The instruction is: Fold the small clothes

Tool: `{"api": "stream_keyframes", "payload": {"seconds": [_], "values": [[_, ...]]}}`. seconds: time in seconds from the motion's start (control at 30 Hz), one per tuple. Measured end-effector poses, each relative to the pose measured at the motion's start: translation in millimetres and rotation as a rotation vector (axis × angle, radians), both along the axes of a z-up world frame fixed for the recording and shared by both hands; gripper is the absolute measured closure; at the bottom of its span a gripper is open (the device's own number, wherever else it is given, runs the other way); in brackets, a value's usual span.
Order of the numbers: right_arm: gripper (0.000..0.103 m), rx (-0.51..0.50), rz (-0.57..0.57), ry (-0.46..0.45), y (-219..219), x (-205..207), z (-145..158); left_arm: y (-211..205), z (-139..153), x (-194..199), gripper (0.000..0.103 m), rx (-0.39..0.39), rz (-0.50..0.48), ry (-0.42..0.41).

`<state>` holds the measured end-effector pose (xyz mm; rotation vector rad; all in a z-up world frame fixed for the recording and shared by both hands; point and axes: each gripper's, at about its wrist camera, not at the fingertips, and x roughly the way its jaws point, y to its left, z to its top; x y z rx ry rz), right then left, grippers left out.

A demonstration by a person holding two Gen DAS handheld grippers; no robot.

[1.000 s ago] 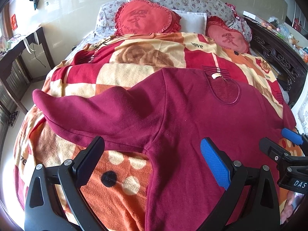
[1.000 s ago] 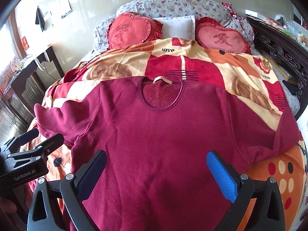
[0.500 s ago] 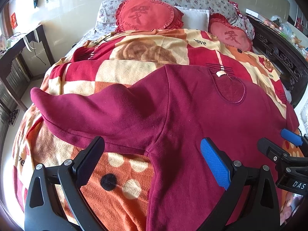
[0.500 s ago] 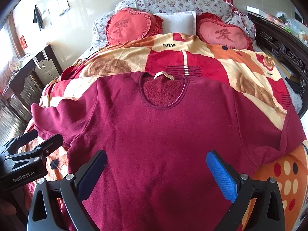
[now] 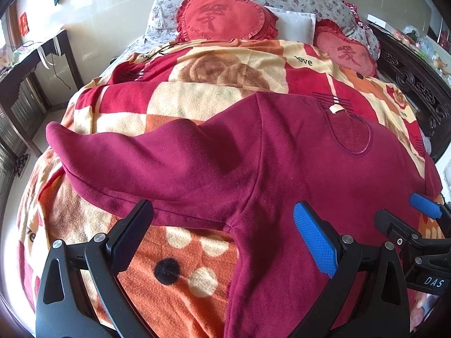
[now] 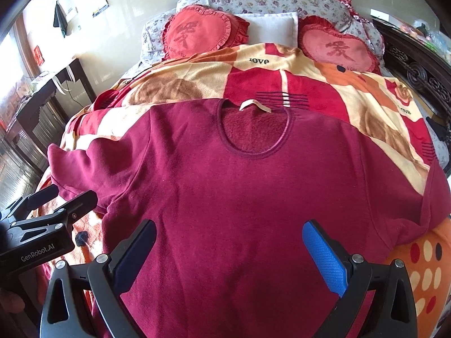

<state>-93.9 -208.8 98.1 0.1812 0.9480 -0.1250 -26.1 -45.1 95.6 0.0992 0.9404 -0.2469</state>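
Observation:
A dark red long-sleeved top point(image 6: 239, 191) lies spread flat, front up, on a patterned blanket point(image 6: 282, 64), with its round neckline point(image 6: 253, 132) toward the pillows. Its left sleeve point(image 5: 146, 166) stretches out to the left. My left gripper point(image 5: 222, 225) is open and empty, hovering over the armpit of that sleeve. My right gripper point(image 6: 229, 242) is open and empty above the middle of the top's body. Each gripper shows at the edge of the other's view. The right sleeve point(image 6: 422, 197) hangs toward the bed's right side.
Two red heart cushions point(image 6: 203, 33) and floral pillows point(image 6: 267, 0) lie at the head of the bed. A dark carved wooden frame point(image 6: 422, 79) runs along the right. A dark side table point(image 5: 25, 73) stands at the left by the wall.
Both grippers have moved slightly forward and lower over the top, so it fills more of each view. The top has not moved and both grippers stay open.

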Motion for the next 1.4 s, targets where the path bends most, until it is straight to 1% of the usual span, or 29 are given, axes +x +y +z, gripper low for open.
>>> {"api": "stream_keyframes", "payload": {"seconds": [0.23,0.4,0.6,0.73,0.87,0.93,1.0,1.03,1.07,1.13,1.17,1.2,1.23,1.3,1.33,1.4], "values": [[0.000,0.016,0.024,0.019,9.7,10.3,-7.5,14.3,-6.5,10.4,0.003,-0.012,0.030,0.024],[0.000,0.027,0.048,0.037,18.2,18.0,-13.3,43.8,-9.1,25.0,0.003,-0.058,0.079,0.051],[0.000,0.047,0.068,0.044,26.5,27.2,-17.1,112.1,-12.0,54.8,0.003,-0.096,0.207,0.063],[0.000,0.063,0.081,0.054,32.1,33.2,-20.3,173.4,-16.5,80.2,0.003,-0.134,0.334,0.070],[0.000,0.078,0.097,0.069,38.0,39.3,-25.0,229.1,-21.1,103.2,0.006,-0.164,0.467,0.051],[0.000,0.082,0.104,0.077,40.5,41.9,-27.2,248.1,-26.1,117.3,0.011,-0.185,0.504,0.058],[0.000,0.088,0.111,0.085,43.0,44.2,-29.3,259.0,-32.5,128.6,0.016,-0.206,0.514,0.073],[0.000,0.089,0.113,0.089,44.4,45.4,-30.5,263.5,-37.1,135.2,0.019,-0.216,0.516,0.088],[0.000,0.090,0.114,0.092,44.9,45.9,-31.5,266.9,-43.6,142.3,0.025,-0.229,0.514,0.111],[0.000,0.095,0.117,0.100,46.9,47.8,-33.8,269.7,-55.6,154.5,0.031,-0.251,0.506,0.152],[0.000,0.097,0.118,0.103,47.3,48.3,-34.8,269.8,-61.1,159.6,0.040,-0.255,0.506,0.167],[0.000,0.100,0.119,0.106,47.2,49.1,-35.7,269.3,-65.4,163.7,0.051,-0.256,0.502,0.173],[0.000,0.103,0.120,0.110,47.3,49.6,-36.6,266.5,-66.0,165.9,0.057,-0.253,0.499,0.171],[0.000,0.107,0.120,0.115,47.2,50.1,-37.9,261.6,-61.0,165.6,0.084,-0.251,0.485,0.156],[0.000,0.108,0.120,0.115,46.7,49.7,-37.8,256.5,-53.0,162.4,0.087,-0.237,0.477,0.135],[0.000,0.111,0.118,0.112,44.7,48.6,-37.4,240.6,-32.7,151.7,0.090,-0.169,0.454,0.063]]}}
